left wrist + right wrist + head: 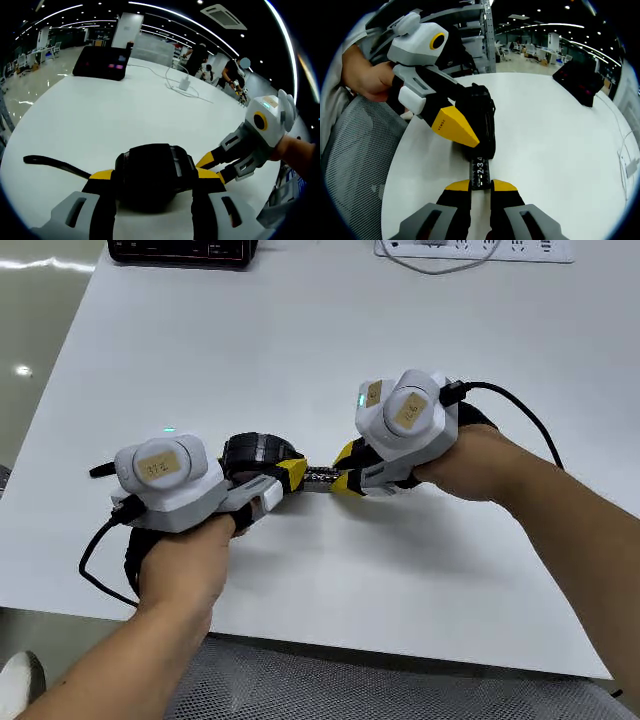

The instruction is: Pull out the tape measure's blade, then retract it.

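A black tape measure (258, 452) lies on the white table (300, 350). My left gripper (285, 475) is shut on its case (152, 172), one yellow-tipped jaw on each side. A short length of blade (480, 171) with printed numbers sticks out of the case (481, 120) toward my right gripper (481, 186). The right gripper (340, 480) is shut on the blade's end. In the head view the two grippers sit close together, tips almost touching, with the blade (320, 477) bridging them. The right gripper (212, 167) also enters the left gripper view from the right.
A black device (180, 250) stands at the table's far left edge and a white power strip (475, 248) with a cable lies at the far right. A mesh chair (357, 165) is by the table's near edge. People stand far off (197, 59).
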{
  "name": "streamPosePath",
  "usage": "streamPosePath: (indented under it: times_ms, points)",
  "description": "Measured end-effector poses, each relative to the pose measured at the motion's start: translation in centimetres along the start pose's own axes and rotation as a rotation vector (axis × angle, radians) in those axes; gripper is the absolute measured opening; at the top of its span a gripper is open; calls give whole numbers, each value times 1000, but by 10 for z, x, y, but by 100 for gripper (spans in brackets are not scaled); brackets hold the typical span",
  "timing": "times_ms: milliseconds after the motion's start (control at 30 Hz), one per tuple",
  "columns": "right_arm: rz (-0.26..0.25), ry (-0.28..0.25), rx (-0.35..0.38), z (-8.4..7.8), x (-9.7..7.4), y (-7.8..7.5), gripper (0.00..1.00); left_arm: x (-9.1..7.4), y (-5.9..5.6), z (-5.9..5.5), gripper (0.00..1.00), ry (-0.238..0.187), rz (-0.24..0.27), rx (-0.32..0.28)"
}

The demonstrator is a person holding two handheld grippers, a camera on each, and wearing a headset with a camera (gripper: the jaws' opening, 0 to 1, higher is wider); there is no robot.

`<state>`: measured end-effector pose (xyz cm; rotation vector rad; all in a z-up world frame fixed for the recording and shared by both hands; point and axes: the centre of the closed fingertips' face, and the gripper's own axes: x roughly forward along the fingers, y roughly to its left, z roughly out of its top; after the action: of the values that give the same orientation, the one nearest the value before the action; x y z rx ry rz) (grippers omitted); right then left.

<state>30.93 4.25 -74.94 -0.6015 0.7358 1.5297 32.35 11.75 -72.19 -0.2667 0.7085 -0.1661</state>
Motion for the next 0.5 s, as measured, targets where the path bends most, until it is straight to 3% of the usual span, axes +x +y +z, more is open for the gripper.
streamPosePath:
  times_ms: [500]
  points:
    - [2, -21, 2, 12, 11, -1, 10, 0, 0, 0, 56, -3, -2, -7]
